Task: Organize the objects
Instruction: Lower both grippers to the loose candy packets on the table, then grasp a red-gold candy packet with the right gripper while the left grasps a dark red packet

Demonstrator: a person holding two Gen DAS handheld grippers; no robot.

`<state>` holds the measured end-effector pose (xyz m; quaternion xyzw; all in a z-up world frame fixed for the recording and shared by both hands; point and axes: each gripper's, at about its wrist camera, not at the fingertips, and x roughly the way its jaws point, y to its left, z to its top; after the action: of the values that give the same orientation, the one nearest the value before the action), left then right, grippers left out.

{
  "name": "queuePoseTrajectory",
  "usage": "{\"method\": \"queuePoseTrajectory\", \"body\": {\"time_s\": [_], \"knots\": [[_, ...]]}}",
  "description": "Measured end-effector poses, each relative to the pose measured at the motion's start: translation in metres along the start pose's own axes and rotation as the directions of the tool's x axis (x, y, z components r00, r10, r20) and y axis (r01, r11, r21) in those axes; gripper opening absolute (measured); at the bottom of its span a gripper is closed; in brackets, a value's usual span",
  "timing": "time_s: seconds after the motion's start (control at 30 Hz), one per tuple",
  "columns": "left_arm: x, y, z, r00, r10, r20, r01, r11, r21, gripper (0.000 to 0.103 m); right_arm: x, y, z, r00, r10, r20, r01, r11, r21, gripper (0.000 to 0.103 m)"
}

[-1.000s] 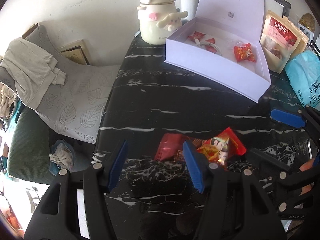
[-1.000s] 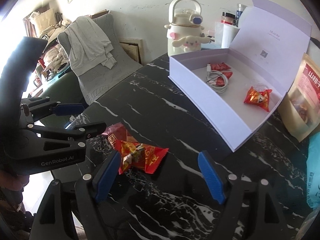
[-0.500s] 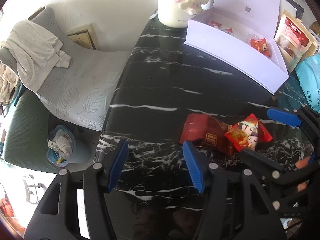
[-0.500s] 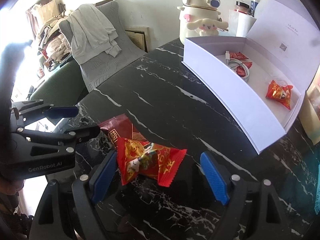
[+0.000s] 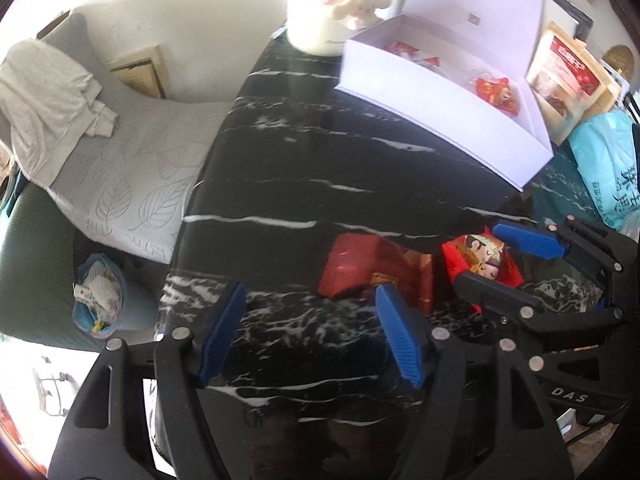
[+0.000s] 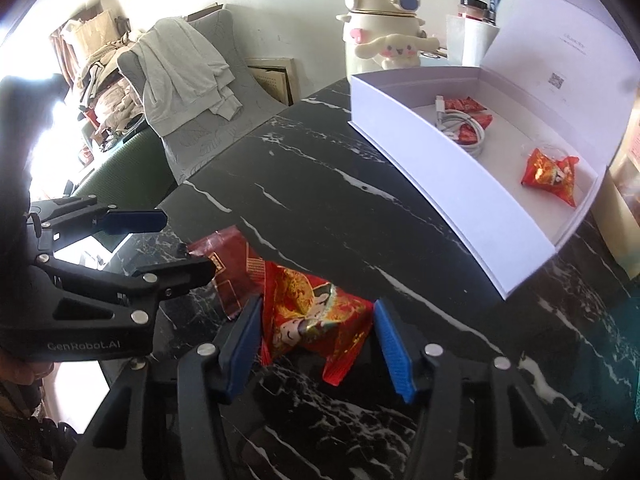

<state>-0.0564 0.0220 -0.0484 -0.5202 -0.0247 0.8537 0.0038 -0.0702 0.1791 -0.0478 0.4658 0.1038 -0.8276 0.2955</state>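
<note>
Since the earlier frame, right tool has been closing around the bright red snack packet, pads touching it, lower centre. Left view: left tool, widening, empty over worktop; darker red packet just above-right.

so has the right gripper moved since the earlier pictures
Yes. The right gripper has advanced over the bright red snack packet, which earlier lay ahead of its fingers on the black marble table. Its fingers have just been closing, and now flank the packet.
</note>
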Motion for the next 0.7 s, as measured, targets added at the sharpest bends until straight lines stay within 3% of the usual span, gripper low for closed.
{"method": "queuePoseTrajectory", "body": {"time_s": [0.33,0.53,0.7], "knots": [[0.016,-0.042,0.007,0.999,0.042,-0.015,-0.039,0.988,0.151,0.075,-0.012,-0.023,-0.013,0.998,-0.055,-0.015,0.055,0.998,0.029,0.058],[0.023,-0.045,0.013,0.998,0.052,-0.017,-0.048,0.983,0.179,0.084,-0.015,-0.028,-0.016,0.998,-0.059,-0.018,0.060,0.997,0.039,0.061],[0.024,-0.044,0.014,0.999,0.040,-0.023,-0.035,0.983,0.181,0.086,-0.008,-0.028,-0.016,0.996,-0.077,-0.040,0.078,0.997,0.026,0.067]]}}
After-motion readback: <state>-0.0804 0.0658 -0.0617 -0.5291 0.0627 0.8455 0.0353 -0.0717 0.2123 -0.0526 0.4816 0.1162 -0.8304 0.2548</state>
